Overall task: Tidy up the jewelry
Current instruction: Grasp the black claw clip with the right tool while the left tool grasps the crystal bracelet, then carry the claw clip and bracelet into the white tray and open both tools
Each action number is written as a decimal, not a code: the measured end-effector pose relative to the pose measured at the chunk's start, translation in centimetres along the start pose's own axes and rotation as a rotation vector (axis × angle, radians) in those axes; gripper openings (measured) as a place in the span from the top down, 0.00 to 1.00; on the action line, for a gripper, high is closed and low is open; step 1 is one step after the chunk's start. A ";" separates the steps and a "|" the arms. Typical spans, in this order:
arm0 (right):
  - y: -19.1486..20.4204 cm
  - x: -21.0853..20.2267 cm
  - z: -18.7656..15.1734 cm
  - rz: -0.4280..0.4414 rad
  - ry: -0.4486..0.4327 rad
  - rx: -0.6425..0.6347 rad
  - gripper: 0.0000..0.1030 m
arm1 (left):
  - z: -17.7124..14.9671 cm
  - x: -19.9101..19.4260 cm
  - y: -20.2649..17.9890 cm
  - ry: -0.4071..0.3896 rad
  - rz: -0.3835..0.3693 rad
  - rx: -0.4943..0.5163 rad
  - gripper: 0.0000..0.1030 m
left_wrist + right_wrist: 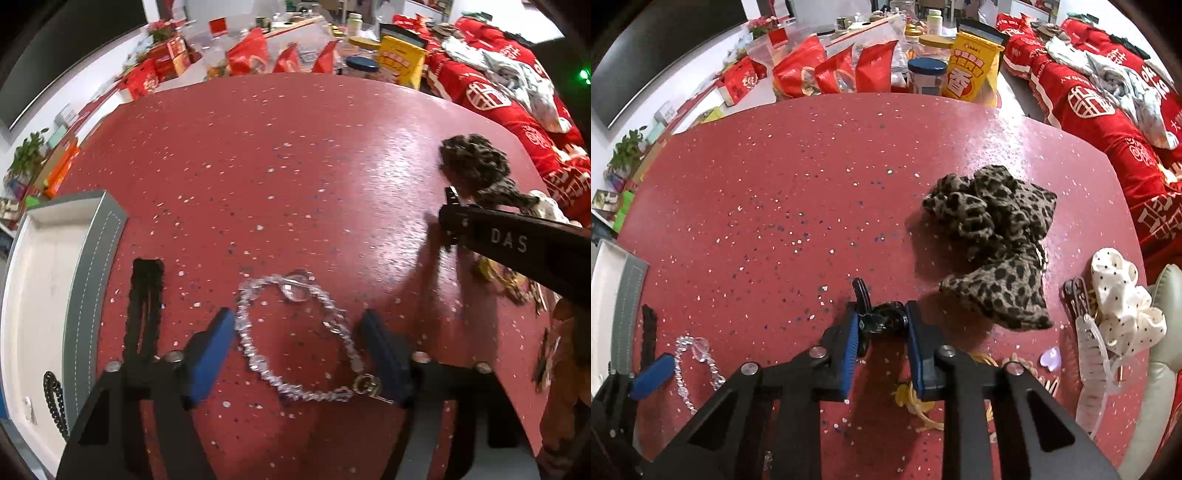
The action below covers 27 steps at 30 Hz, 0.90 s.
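My left gripper point(297, 332) is open, its blue pads on either side of a clear crystal bead bracelet point(295, 336) lying on the red table. The bracelet also shows in the right wrist view point(696, 363). My right gripper point(881, 325) is shut on a black hair clip point(877, 314), held just above the table. The right gripper's arm shows in the left wrist view point(517, 243). A grey jewelry tray point(83, 288) with a white inside stands at the left; a black chain point(55, 402) lies in it.
A leopard-print scrunchie point(993, 240) lies right of centre. A white polka-dot scrunchie point(1123, 306), a clear hair claw point(1089, 365), a purple heart point(1051, 360) and gold pieces point(916, 402) lie at the right. A black strip point(144, 306) lies beside the tray. Snack bags and jars point(871, 70) line the far edge.
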State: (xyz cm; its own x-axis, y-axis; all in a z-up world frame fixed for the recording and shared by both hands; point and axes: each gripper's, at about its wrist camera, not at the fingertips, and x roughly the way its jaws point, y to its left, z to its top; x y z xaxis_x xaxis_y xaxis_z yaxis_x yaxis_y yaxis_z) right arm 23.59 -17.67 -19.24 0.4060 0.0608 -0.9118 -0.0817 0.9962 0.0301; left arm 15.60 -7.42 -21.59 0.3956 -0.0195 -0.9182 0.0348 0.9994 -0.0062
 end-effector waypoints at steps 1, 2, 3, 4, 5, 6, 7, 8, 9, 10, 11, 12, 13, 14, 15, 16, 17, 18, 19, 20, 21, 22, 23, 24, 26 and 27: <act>-0.1 -0.1 -0.1 0.008 0.000 0.007 0.75 | 0.0 -0.2 -0.2 -0.003 -0.002 0.011 0.44; -0.2 -0.5 -0.2 0.022 -0.001 0.019 0.75 | -0.1 -0.3 -0.4 -0.006 -0.008 0.020 0.54; -0.3 -0.8 -0.4 0.030 -0.004 0.024 0.75 | -0.1 -0.4 -0.6 -0.008 -0.010 0.029 0.59; -0.3 -1.1 -0.5 0.038 -0.008 0.028 0.75 | -0.1 -0.5 -0.8 -0.009 -0.017 0.038 0.68; -0.3 -1.4 -0.5 0.042 -0.011 0.029 0.75 | -0.1 -0.6 -0.9 -0.010 -0.017 0.044 0.76; -0.4 -1.8 -0.8 0.049 -0.014 0.030 0.75 | -0.1 -0.7 -0.9 -0.010 -0.024 0.047 0.84; -0.4 -2.1 -0.9 0.055 -0.015 0.031 0.75 | -0.1 -0.7 -0.7 -0.005 -0.042 0.043 0.88; -0.5 -2.5 -1.1 0.064 -0.016 0.033 0.75 | -0.1 -0.8 -0.5 0.004 -0.067 0.035 0.88; -0.6 -2.8 -1.3 0.072 -0.017 0.036 0.75 | -0.3 -0.8 -0.3 0.009 -0.086 0.028 0.88; -0.7 -3.2 -1.7 0.081 -0.016 0.042 0.75 | -0.3 -1.0 -0.1 0.012 -0.106 0.024 0.88; -0.7 -3.5 -1.8 0.086 -0.015 0.046 0.75 | -0.4 -1.2 0.2 0.011 -0.113 0.025 0.88; -0.9 -3.8 -2.1 0.094 -0.014 0.055 0.75 | -0.4 -1.4 0.4 0.011 -0.118 0.024 0.88; -1.0 -4.1 -2.4 0.103 -0.011 0.064 0.75 | -0.5 -1.6 0.7 0.011 -0.127 0.020 0.88; -1.2 -4.4 -2.8 0.117 -0.005 0.079 0.75 | -0.6 -1.8 1.0 0.014 -0.135 0.013 0.88; -1.3 -4.7 -3.1 0.125 -0.001 0.089 0.75 | -0.8 -2.0 1.3 0.015 -0.141 0.007 0.88; -1.5 -5.0 -3.5 0.134 0.005 0.102 0.75 | -0.9 -2.2 1.6 0.017 -0.146 0.001 0.88; -1.6 -5.3 -4.0 0.142 0.010 0.113 0.75 | -1.0 -2.5 1.9 0.017 -0.150 -0.003 0.88; -1.7 -5.5 -4.3 0.148 0.015 0.122 0.75 | -1.1 -2.7 2.2 0.016 -0.153 -0.003 0.89; -1.8 -5.7 -4.7 0.154 0.022 0.132 0.75 | -1.2 -3.0 2.3 0.017 -0.160 0.000 0.95; -1.8 -6.0 -5.2 0.160 0.028 0.141 0.75 | -1.3 -3.3 2.5 0.016 -0.160 -0.001 0.95; -1.8 -6.1 -5.4 0.165 0.032 0.147 0.75 | -1.4 -3.6 2.6 0.014 -0.164 -0.006 0.95; -1.8 -6.3 -5.8 0.170 0.037 0.153 0.75 | -1.6 -3.9 2.9 0.013 -0.168 -0.009 0.95; -1.7 -6.6 -6.1 0.173 0.041 0.155 0.75 | -1.7 -4.3 3.0 0.012 -0.174 -0.011 0.95; -1.6 -6.9 -6.5 0.175 0.044 0.158 0.75 | -2.0 -4.6 3.2 0.011 -0.178 -0.011 0.95; -1.4 -7.5 -7.4 0.180 0.049 0.163 0.75 | -2.4 -5.3 3.4 0.007 -0.187 -0.005 0.95; -1.2 -7.8 -7.8 0.182 0.051 0.165 0.75 | -2.6 -5.6 3.6 0.006 -0.190 -0.003 0.95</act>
State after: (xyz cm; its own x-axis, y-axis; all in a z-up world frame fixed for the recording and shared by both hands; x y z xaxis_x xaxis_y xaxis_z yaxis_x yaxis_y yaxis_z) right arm 13.45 -19.83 -15.34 0.3516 0.2414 -0.9045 0.0020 0.9660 0.2586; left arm 11.07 -3.64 -17.49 0.3769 -0.2079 -0.9026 0.1062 0.9778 -0.1809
